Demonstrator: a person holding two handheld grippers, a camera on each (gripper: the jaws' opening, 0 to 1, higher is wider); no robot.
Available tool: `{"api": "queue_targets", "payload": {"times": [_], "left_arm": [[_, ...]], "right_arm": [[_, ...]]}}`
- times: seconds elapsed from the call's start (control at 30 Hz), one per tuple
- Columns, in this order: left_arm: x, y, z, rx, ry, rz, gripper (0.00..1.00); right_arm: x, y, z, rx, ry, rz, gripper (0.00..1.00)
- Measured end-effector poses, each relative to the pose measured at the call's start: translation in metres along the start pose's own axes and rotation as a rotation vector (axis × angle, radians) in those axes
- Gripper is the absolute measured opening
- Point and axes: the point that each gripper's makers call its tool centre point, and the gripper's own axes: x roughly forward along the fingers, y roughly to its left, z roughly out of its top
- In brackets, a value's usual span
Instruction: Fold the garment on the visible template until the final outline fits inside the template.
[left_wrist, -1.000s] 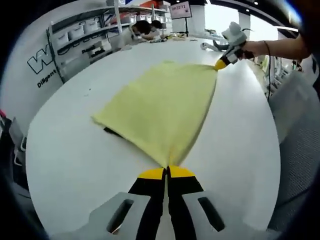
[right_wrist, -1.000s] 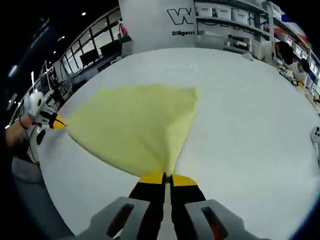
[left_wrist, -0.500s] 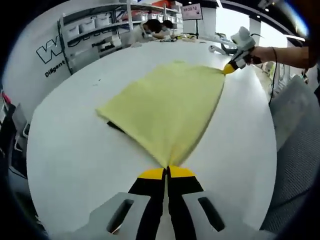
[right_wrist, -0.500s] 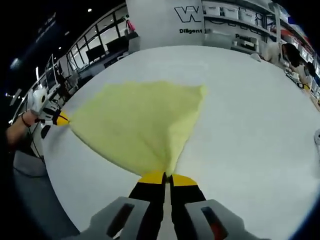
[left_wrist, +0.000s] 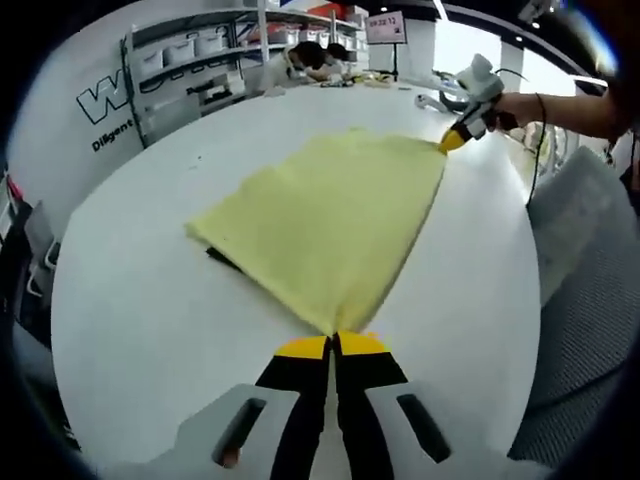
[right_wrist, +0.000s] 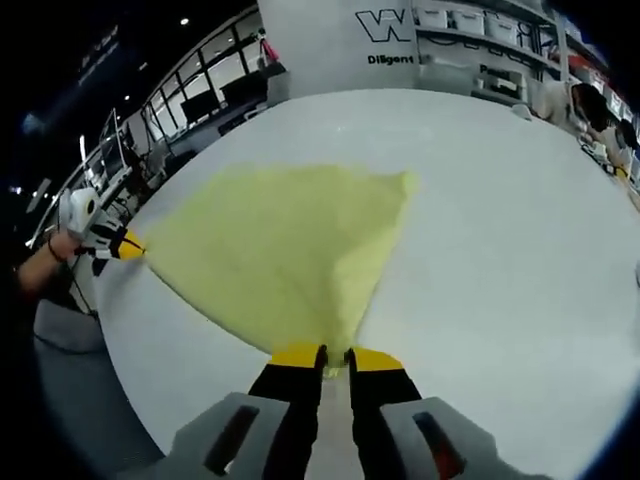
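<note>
Garment: a pale yellow garment (left_wrist: 335, 215) is lying spread on the white table (left_wrist: 150, 300), already doubled into a rough four-sided shape, with one edge stretched between the two grippers.
Left gripper: the left gripper (left_wrist: 333, 343) is clenching the near corner of the garment, jaws pressed together on the cloth; from the right gripper view it is appearing far left (right_wrist: 128, 245), a hand (right_wrist: 50, 262) behind it.
Right gripper: the right gripper (right_wrist: 324, 355) is sitting at the other corner with a narrow gap between its jaws, the cloth's tip lying in that gap; whether it is truly pinching or letting go I cannot tell. In the left gripper view it is showing at the far corner (left_wrist: 452, 138).
Template: a dark sliver (left_wrist: 224, 259) is peeking out from under the garment's edge, probably the template; most of it is hidden.
Progress: at least one fold is looking done. The outline is appearing to spread past the dark sliver, so more folding seems to be left.
Surroundings: shelves with bins (left_wrist: 185, 60) and a white wall with lettering (right_wrist: 395, 25) are standing beyond the table; people (left_wrist: 300, 60) are working at its far end.
Obstacles: nothing is lying on the table near the garment.
</note>
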Motion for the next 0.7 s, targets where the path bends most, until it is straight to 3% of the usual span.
{"api": "queue_targets", "payload": {"times": [0.07, 0.1, 0.33, 0.47, 0.57, 0.7], "left_arm": [[-0.003, 0.005, 0.005, 0.024, -0.024, 0.035, 0.07], [-0.01, 0.01, 0.01, -0.006, -0.047, 0.085, 0.12], [-0.035, 0.022, 0.03, -0.17, -0.174, 0.186, 0.24], [-0.047, 0.028, 0.037, -0.233, -0.237, 0.241, 0.27], [-0.055, 0.028, 0.044, -0.287, -0.295, 0.263, 0.33], [-0.062, 0.024, 0.045, -0.306, -0.325, 0.284, 0.44]], "right_arm": [[-0.006, 0.0, 0.008, 0.019, -0.041, -0.016, 0.15], [-0.012, 0.0, 0.014, 0.055, -0.075, -0.031, 0.16], [-0.032, -0.002, 0.028, 0.107, -0.197, -0.134, 0.23], [-0.036, 0.008, 0.03, 0.121, -0.218, -0.13, 0.33], [-0.042, 0.01, 0.034, 0.094, -0.249, -0.161, 0.35], [-0.053, 0.014, 0.034, 0.096, -0.264, -0.197, 0.38]]}}
